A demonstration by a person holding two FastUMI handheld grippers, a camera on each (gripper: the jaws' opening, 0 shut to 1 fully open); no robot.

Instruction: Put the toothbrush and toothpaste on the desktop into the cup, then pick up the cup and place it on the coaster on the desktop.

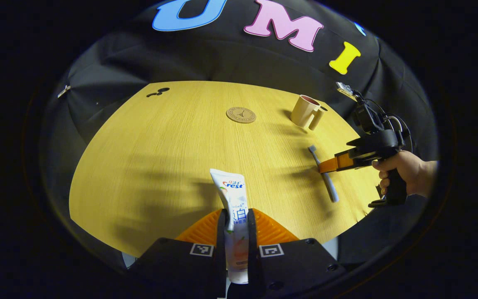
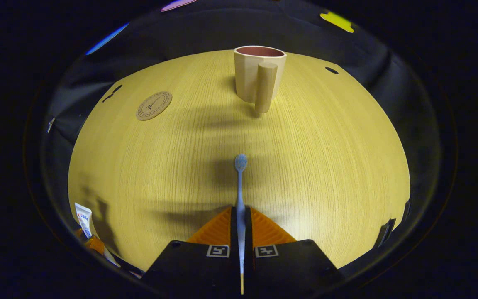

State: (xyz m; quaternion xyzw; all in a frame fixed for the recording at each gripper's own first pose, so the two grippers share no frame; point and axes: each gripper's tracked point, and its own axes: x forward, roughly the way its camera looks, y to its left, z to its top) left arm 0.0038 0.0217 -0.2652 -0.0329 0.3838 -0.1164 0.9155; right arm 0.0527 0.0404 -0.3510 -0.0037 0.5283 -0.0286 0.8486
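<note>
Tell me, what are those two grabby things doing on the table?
A person holds one tool in each hand. The left tool is shut on the toothpaste tube, and the right tool is shut on the toothbrush. The beige cup stands upright and empty-looking on the wooden table, with the round coaster lying apart from it.

left gripper view: low, faces table [image 1: 147,137] | right gripper view: same | shared: cup [image 1: 304,110], coaster [image 1: 241,114]

bare desktop [image 2: 313,158] between toothbrush head [image 2: 241,162] and cup [image 2: 259,74], coaster [image 2: 154,105] uncovered, well left of cup
</note>
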